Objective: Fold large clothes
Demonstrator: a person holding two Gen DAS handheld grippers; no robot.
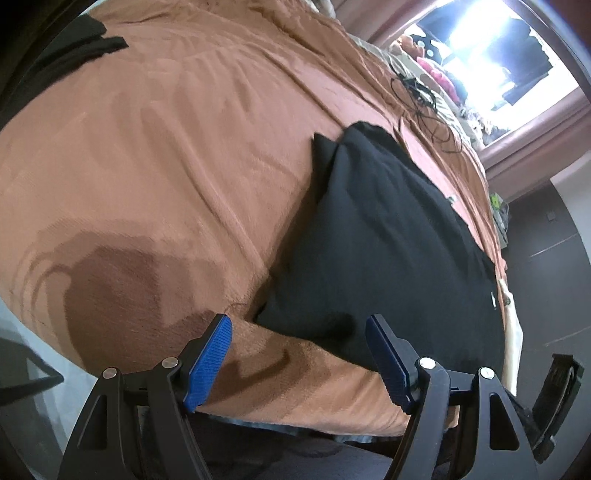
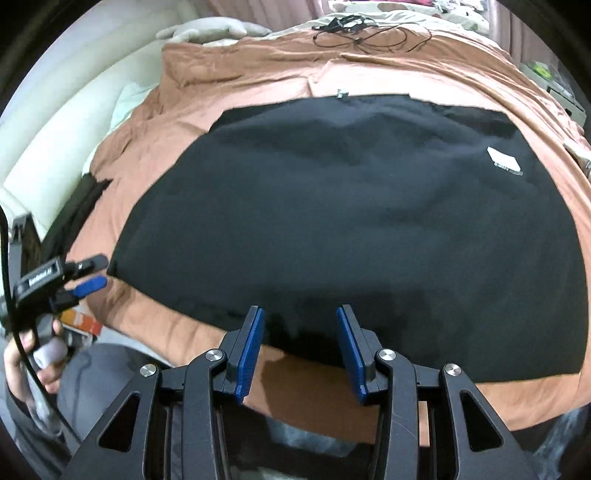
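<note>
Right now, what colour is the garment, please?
Black, clearest in the right wrist view.

A large black garment (image 2: 332, 214) lies spread on the brown bedspread (image 2: 258, 77) by the bed's near edge; a black cable tangle (image 2: 354, 33) lies toward the far edge.

A bed under a brown bedspread (image 1: 155, 155) faces a bright window (image 1: 491, 51).
</note>
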